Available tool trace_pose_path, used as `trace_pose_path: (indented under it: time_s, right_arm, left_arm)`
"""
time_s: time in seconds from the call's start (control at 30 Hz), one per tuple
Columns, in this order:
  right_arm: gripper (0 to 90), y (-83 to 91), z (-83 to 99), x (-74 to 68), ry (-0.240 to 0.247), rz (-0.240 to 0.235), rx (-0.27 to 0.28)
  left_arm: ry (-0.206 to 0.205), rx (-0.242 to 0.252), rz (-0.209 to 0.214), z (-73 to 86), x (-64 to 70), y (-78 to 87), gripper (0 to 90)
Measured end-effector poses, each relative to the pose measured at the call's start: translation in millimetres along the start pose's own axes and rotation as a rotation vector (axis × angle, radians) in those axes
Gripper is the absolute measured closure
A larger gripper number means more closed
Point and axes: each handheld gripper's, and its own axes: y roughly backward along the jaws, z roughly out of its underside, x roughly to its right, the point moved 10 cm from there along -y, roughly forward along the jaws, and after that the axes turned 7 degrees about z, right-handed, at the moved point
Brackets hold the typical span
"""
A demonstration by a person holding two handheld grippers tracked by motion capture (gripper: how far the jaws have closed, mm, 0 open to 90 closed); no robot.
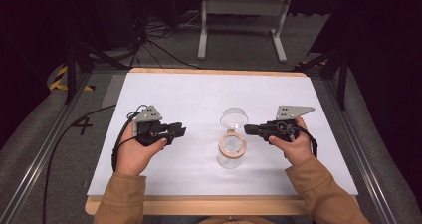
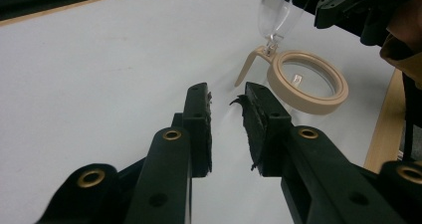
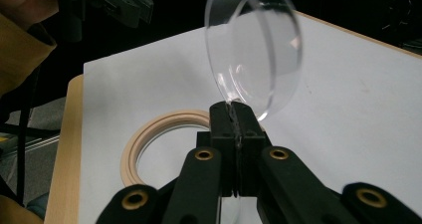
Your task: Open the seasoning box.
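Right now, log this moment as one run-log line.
right gripper: shut on clear lid, lid swung open | left gripper: open, holding nothing, beside jar | jar: clear, tan ring, on white table

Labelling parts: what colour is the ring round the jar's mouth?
Beige, a pale tan; the ring shows best in the left gripper view, with a strap of the same colour curving off it.

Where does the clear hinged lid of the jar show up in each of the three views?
High view: the clear lid stands open at table centre, behind the beige rim.
Left gripper view: the lid is at the top, right of centre, above the rim.
Right gripper view: the lid is at upper centre, its edge pinched in the right gripper.
Shared landmark: the beige rim.
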Motion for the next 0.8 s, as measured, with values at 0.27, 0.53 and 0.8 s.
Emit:
trace_pose_path:
  time_s: [0.27, 0.53, 0.8]
  right_arm:
    - [90.0, 5.0, -2.9, -3.0, 0.002, -0.006, 0.007]
    - [88.9, 26.0, -10.4, 6.3, 0.0, 0.026, 0.033]
    - [81.8, 48.9, -7.9, 27.5, -0.036, 0.072, 0.016]
  left_arm:
    - [0.002, 0.009, 0.014, -2.9, 2.5, -1.9, 71.4]
    - [0.003, 0.004, 0.031, -4.2, 3.2, -1.1, 68.5]
    - [0.01, 0.001, 0.022, -2.4, -2.8, 3.9, 65.5]
